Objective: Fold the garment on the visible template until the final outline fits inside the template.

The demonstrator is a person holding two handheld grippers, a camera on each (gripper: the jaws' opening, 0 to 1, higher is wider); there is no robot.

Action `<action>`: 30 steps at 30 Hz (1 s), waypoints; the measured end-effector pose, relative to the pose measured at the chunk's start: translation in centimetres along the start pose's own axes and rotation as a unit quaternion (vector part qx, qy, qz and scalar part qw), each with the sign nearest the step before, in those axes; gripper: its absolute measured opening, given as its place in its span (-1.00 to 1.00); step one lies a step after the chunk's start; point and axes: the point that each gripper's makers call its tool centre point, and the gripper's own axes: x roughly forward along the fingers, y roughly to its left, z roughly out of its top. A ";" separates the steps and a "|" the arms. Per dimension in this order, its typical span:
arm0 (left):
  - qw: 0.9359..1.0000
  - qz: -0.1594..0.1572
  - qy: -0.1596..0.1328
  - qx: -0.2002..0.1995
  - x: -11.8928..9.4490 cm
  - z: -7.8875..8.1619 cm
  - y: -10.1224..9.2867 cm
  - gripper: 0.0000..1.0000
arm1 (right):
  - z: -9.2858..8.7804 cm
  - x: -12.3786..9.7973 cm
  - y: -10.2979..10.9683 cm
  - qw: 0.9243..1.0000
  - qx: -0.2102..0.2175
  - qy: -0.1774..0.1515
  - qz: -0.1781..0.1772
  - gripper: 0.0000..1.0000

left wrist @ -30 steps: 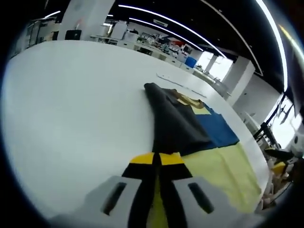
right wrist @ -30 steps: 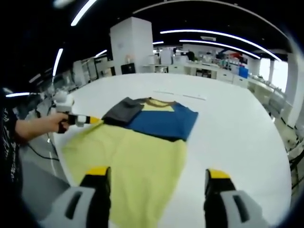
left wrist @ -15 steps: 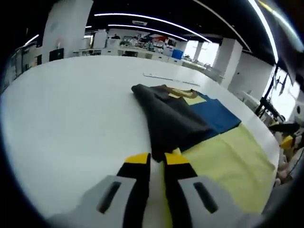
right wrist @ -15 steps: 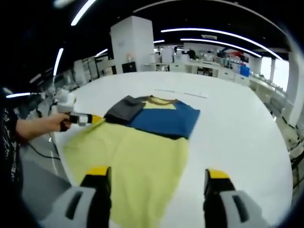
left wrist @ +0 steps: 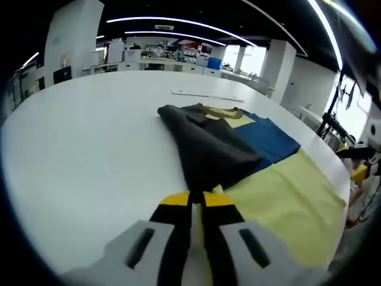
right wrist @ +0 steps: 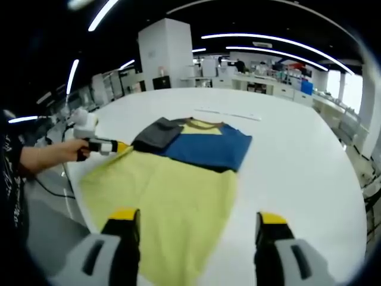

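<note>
A large white round table (right wrist: 297, 161) is carrying a colour-blocked T-shirt (right wrist: 172, 179) spread flat across it. In the right gripper view the shirt is lying from centre toward 7 o'clock: a pale yellow lower body (right wrist: 169, 202), a blue upper panel (right wrist: 208, 149) above it, and a dark grey sleeve (right wrist: 156, 136) folded inward at about 11 o'clock of the blue panel. No separate template outline is showing clearly on the table.

The right gripper (right wrist: 193, 223) is hovering above the yellow hem at 6 o'clock, its jaws standing wide apart and gripping nothing.

In the left gripper view the left gripper (left wrist: 191, 199) is sitting at 6 o'clock with its yellow-tipped jaws pressed nearly together at the bottom edge of the dark grey sleeve (left wrist: 205, 152); the cloth is appearing pinched between them. From the right gripper view a hand (right wrist: 50, 156) at 9 o'clock is holding that same tool at the garment's edge.
</note>
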 end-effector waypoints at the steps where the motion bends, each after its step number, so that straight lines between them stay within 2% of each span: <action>1: 1.000 -0.001 -0.001 -0.002 0.0 0.0 0.1 -0.95 | 0.0 0.0 0.0 1.000 0.000 0.000 0.000 0.57; 4: 1.000 0.007 -0.003 0.007 -0.4 0.2 0.2 -0.99 | 0.0 -0.1 -0.2 1.000 -0.002 0.001 0.000 0.57; 6: 0.999 0.019 -0.012 0.033 -1.0 0.9 0.6 -1.00 | 0.1 -0.2 0.0 1.000 -0.001 -0.001 0.000 0.56; 8: 0.999 0.014 -0.019 0.038 -1.4 1.6 0.6 -1.00 | 0.0 -0.2 -0.3 1.000 -0.001 -0.002 0.000 0.56; 11: 0.999 0.009 -0.034 0.037 -1.9 2.7 0.8 -1.00 | -0.1 -0.2 0.0 1.000 -0.004 0.002 0.001 0.55; 19: 0.997 0.020 -0.069 0.027 -4.0 5.1 2.5 -1.00 | 0.3 0.0 0.2 1.000 -0.008 -0.001 0.006 0.55; 30: 0.993 0.074 -0.091 0.030 -6.5 6.9 7.5 -1.00 | 0.3 -0.3 0.5 1.000 -0.010 -0.002 0.005 0.58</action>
